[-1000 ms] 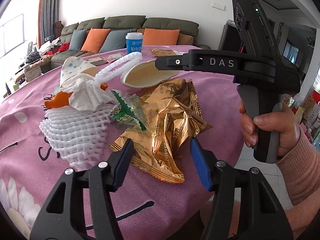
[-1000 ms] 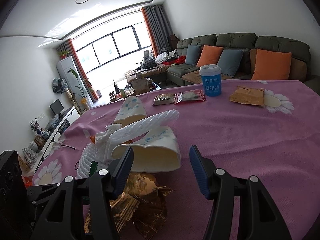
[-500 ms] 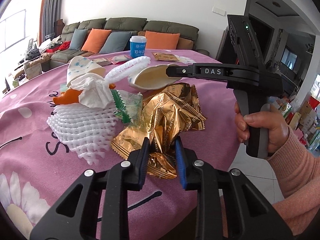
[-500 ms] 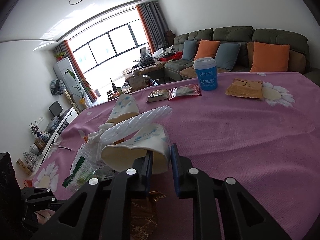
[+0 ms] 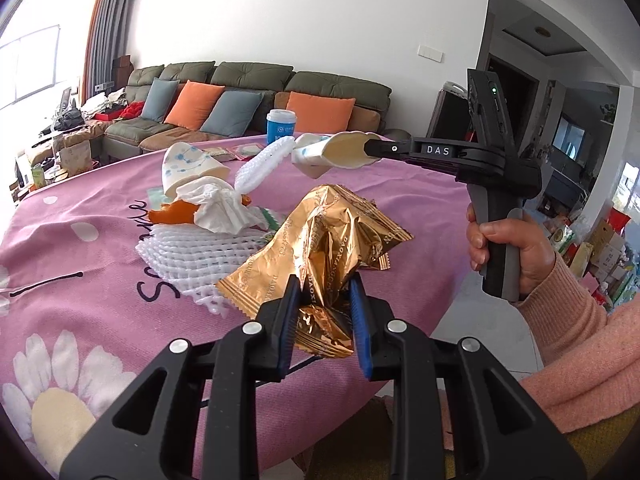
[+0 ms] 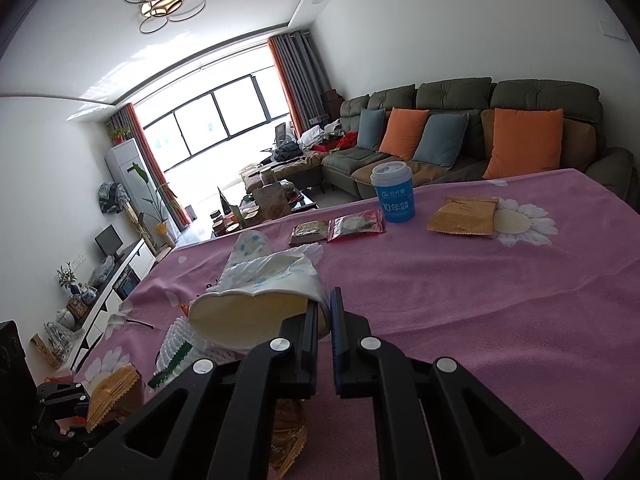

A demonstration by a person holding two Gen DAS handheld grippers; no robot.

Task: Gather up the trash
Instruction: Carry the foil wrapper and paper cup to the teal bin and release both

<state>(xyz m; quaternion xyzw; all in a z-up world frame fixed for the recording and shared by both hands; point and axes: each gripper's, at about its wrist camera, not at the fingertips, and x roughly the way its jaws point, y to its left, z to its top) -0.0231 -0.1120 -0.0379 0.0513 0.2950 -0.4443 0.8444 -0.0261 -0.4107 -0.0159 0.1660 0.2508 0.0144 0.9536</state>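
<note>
White capitals "DAS" run along the black arm of the right gripper (image 5: pixel 366 148), which a hand (image 5: pixel 516 252) in a pink knit sleeve holds at 3 o'clock in the left wrist view. Its fingers have just closed on the rim of a crushed paper cup (image 6: pixel 256 304), cream inside and white with blue dots outside, lifted clear of the table (image 6: pixel 480 300). The left gripper (image 5: pixel 324 316), with blue-padded fingers (image 5: pixel 289 320), has been closing too and now clenches a crinkled gold foil wrapper (image 5: pixel 332 248) at 6 o'clock; its small printed lettering is too fine to read. At 9 o'clock of the wrapper lie white foam netting (image 5: pixel 196 252), a crumpled tissue (image 5: pixel 218 208) and orange peel (image 5: pixel 172 214). The pink cloth bears daisy prints and black script, partly covered. At 12 o'clock stands a blue cup (image 6: pixel 392 196) with a white lid, marked "10" with Chinese characters. Beside it lie a red packet (image 6: pixel 356 225) and a flat tan sachet (image 6: pixel 464 216).
</note>
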